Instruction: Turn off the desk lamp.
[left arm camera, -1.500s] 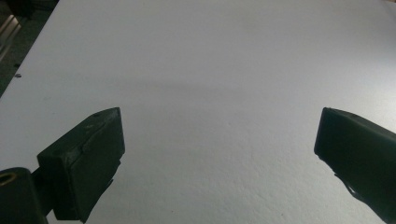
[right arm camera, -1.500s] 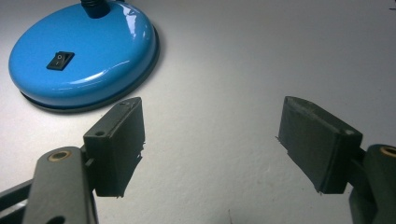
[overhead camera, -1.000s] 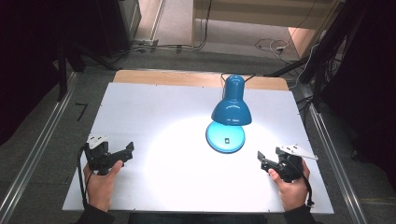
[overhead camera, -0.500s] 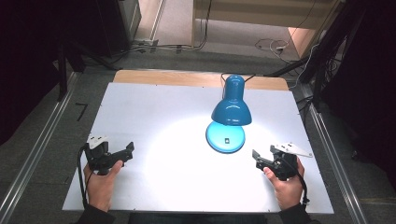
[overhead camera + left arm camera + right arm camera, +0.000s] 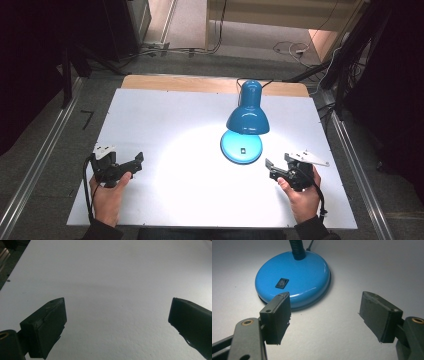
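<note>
While I am holding my right gripper (image 5: 324, 317) with its jaws wide apart near the blue lamp (image 5: 247, 114), its view is showing a small black switch (image 5: 281, 282) on the shiny round base (image 5: 294, 277). My left gripper (image 5: 117, 322) is gaping too, over the flat white table (image 5: 112, 270), well apart from the lamp.

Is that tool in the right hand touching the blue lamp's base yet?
Apart. The right gripper view shows bare white table between the open right tool and the lamp base; the high view shows the same gap.
</note>
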`<state>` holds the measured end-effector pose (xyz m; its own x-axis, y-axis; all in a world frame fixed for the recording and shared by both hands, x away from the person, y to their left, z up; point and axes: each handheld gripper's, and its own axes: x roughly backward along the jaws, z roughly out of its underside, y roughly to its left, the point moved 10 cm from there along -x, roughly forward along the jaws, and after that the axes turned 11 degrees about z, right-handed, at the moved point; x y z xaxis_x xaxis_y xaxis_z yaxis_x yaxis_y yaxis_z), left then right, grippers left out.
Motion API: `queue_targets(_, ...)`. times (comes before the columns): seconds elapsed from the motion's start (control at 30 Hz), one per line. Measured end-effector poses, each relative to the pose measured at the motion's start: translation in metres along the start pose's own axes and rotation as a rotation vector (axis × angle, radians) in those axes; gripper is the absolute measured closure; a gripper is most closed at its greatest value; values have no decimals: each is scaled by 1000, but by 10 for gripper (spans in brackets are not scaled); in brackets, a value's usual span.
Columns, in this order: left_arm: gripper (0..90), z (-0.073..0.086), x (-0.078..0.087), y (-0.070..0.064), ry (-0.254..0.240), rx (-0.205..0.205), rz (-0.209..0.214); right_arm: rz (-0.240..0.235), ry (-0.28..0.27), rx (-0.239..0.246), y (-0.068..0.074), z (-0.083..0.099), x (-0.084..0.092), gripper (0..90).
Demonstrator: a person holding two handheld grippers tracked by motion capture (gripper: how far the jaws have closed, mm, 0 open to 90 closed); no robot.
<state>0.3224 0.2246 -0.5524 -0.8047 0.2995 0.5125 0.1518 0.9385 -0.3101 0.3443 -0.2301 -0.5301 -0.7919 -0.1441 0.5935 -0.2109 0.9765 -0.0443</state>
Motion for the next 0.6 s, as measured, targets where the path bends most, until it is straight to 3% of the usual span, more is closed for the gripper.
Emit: queue_targets(0.6,24,0,0,0,-1,1,1,-56,-10,10,17,-5,-6,259)
